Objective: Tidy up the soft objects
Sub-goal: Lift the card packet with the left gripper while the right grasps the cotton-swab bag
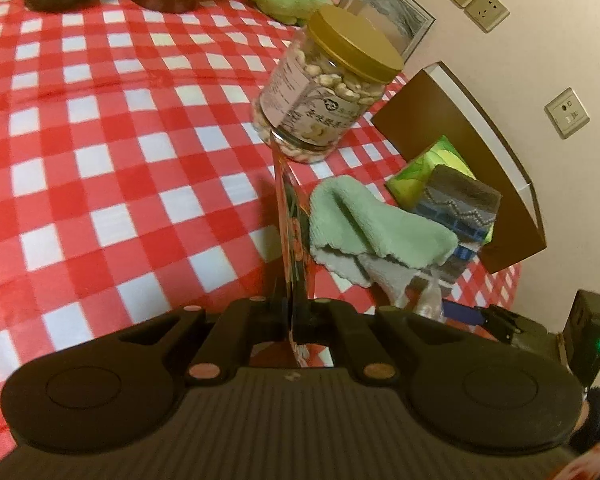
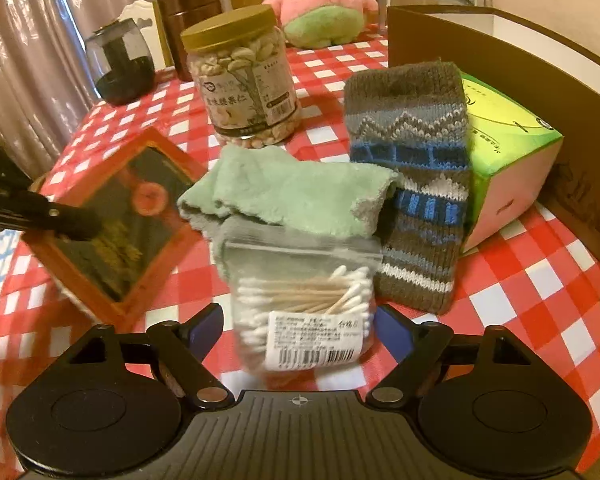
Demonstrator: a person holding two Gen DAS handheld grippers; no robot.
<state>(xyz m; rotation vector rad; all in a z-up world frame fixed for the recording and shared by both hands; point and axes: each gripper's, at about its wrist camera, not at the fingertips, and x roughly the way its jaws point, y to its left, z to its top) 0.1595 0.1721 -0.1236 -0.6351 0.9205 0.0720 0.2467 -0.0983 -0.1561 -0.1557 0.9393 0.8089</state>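
My left gripper (image 1: pixel 292 304) is shut on a thin flat orange-and-black packet (image 1: pixel 290 216), seen edge-on and lifted off the checked tablecloth (image 1: pixel 100 140). In the right wrist view that packet (image 2: pixel 120 216) hangs tilted at the left. My right gripper (image 2: pixel 300 328) is open, with a clear bag of cotton swabs (image 2: pixel 304 308) lying between its blue pads (image 2: pixel 204 328). Behind the bag lies a green cloth (image 2: pixel 292 192) over a grey one. A knitted grey-and-blue sock (image 2: pixel 416 160) leans on a green tissue box (image 2: pixel 508 148).
A jar of nuts (image 2: pixel 244 84) stands behind the cloths. A brown cardboard box (image 2: pixel 540 60) lines the right side. At the back are a pink plush star (image 2: pixel 320 8), a brown canister (image 2: pixel 192 12) and a dark glass teapot (image 2: pixel 120 68).
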